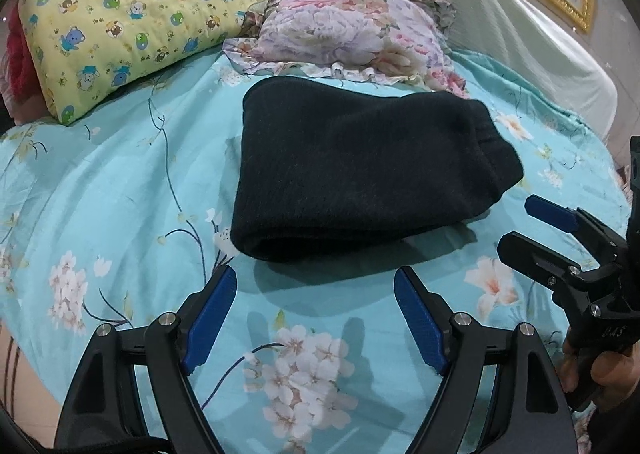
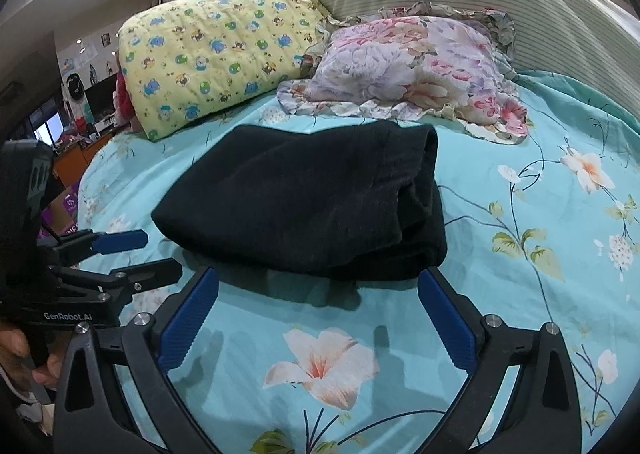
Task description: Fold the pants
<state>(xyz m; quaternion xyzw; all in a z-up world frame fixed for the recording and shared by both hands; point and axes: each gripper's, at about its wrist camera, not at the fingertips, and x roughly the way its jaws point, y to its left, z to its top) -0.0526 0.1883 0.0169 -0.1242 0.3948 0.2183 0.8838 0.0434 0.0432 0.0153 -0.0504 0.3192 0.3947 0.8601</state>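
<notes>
Now the turquoise floral cotton bedsheet (image 1: pixel 100 189) is carrying the black knitted pants (image 1: pixel 360 173), lying folded mid-bed; left gripper (image 1: pixel 316 318) and right gripper (image 2: pixel 318 318) are hanging wide, empty; judging it finished, I'd avoid snagging the fold while withdrawing

The pants (image 1: pixel 360 169) were matt, fuzzy black knit cloth on a smooth printed cotton bedsheet (image 1: pixel 100 193), the left tongs (image 1: pixel 314 318) and right tongs (image 2: pixel 318 314) were matt black plastic with ribbed blue pads (image 1: pixel 210 318) and shiny metal pins (image 1: pixel 167 318).
</notes>
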